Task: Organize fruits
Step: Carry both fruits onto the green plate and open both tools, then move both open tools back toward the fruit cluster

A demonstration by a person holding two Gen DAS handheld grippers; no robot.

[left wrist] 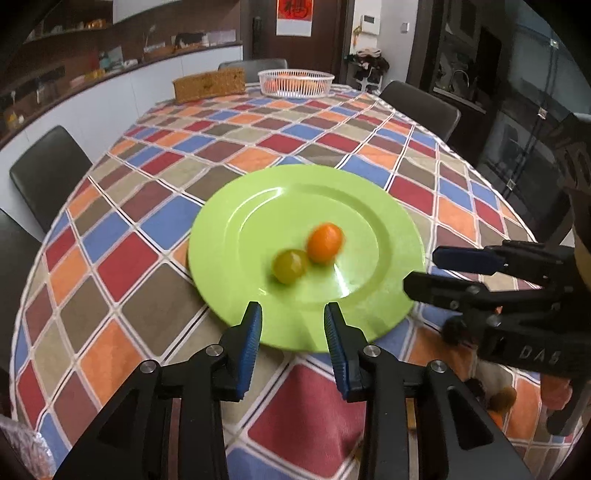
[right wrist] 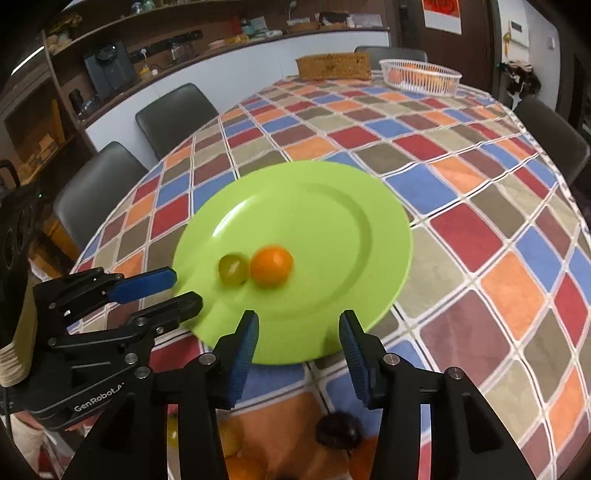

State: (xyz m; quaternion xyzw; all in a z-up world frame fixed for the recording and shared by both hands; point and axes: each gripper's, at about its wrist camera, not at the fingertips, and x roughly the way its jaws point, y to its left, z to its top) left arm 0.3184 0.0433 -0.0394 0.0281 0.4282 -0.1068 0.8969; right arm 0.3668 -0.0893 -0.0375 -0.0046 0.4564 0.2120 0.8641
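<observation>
Both grippers, left (left wrist: pixel 293 308) and right (right wrist: pixel 298 317), hover at the plate (left wrist: pixel 369 206) edge, jaws spread, empty; two fruits (left wrist: pixel 325 242) lie touching on it

White lettering "GenRobot.A" stands on the black body of the left tongs (right wrist: pixel 186 291), seen from the right wrist. From the left wrist, the right tongs (left wrist: pixel 419 269) carry raised letters "DAS". The red wall poster (left wrist: pixel 294 9) bears a dark character, unreadable.
</observation>
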